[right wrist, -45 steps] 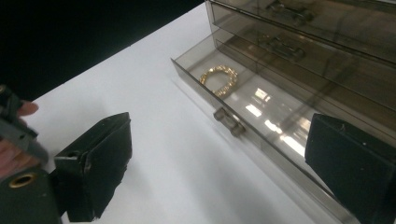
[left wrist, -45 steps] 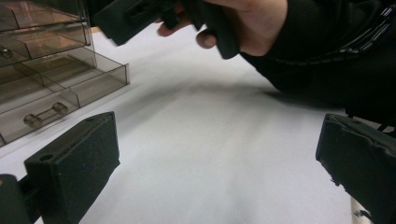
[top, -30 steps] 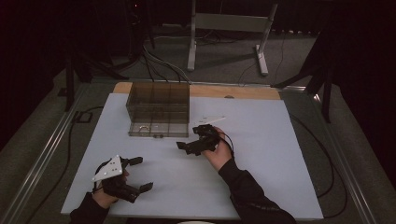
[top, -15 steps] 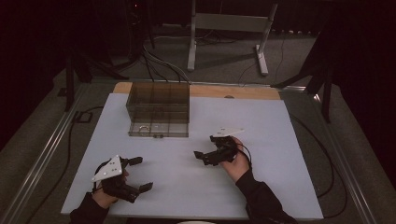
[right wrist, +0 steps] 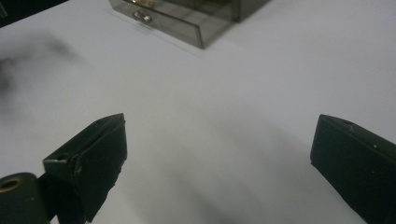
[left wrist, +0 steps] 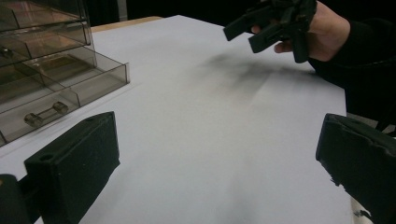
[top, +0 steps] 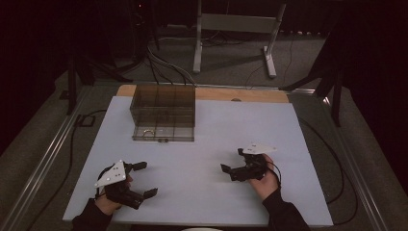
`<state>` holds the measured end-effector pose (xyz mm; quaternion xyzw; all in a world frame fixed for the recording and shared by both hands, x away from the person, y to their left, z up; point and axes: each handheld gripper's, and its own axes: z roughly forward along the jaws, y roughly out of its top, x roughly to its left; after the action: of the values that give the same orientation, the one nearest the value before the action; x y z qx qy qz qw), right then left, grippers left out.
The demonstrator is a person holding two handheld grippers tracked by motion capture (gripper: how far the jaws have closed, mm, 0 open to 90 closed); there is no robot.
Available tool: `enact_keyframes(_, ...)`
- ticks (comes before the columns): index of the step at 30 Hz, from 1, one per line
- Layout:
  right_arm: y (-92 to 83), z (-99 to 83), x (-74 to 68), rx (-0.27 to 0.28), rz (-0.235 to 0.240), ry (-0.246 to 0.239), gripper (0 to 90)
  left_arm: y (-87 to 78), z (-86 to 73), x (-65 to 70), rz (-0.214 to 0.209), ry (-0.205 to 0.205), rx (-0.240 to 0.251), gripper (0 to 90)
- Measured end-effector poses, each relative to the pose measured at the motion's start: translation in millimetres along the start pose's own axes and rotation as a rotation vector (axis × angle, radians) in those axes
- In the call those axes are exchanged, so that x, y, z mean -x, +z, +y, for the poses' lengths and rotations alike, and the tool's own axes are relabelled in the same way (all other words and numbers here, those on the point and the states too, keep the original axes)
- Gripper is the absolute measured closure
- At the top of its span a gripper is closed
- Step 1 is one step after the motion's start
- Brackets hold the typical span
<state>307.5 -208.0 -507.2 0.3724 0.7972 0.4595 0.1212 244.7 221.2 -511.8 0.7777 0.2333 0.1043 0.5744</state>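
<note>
A smoky clear drawer cabinet stands at the back left of the white table. Its lowest drawer sticks out a little toward me. My left gripper rests at the near left with its jaws wide apart and nothing between them. My right gripper hovers at the near right, held in a hand, also open and holding nothing. In the left gripper view my left gripper faces bare table, with the cabinet to its left and the right gripper far off. The right gripper view has my right gripper pointing toward the drawer.
A wooden strip runs along the table's far edge. Cables trail beside the table on the floor, and a metal stand is behind it. Metal rails flank the table's left side.
My right gripper has drawn back from beside the cabinet toward the near right of the table. The left gripper has stayed where it was.
</note>
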Motion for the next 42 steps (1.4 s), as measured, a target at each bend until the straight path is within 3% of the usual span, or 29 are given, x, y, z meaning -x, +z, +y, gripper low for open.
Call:
enact_keyframes(5, -20.8, -19.2, 7.2, -0.004, -0.017, -0.006, 3.8, 0.5, 0.0, 0.0, -0.002, 0.002, -0.004, 0.5)
enact_keyframes(10, -34.7, -32.6, 12.2, -0.004, -0.034, 0.021, 3.8, -0.3, 0.3, 0.1, 0.000, 0.002, 0.002, 0.5)
enact_keyframes(15, -47.4, -43.3, 13.9, -0.012, -0.045, 0.009, 3.8, -0.1, 0.0, -0.3, 0.001, -0.001, 0.002, 0.5)
enact_keyframes(28, -75.9, -66.1, 22.6, -0.009, -0.099, 0.060, 3.6, 0.9, 0.0, 0.7, 0.001, 0.008, -0.009, 0.5)
enact_keyframes(33, -78.7, -67.6, 24.7, -0.001, -0.119, 0.053, 3.5, 0.9, -0.3, 0.2, 0.002, 0.004, -0.005, 0.5)
enact_keyframes(42, -74.3, -66.8, 23.0, -0.009, -0.108, 0.038, 3.5, -0.1, -0.2, -0.2, 0.005, 0.004, -0.005, 0.5)
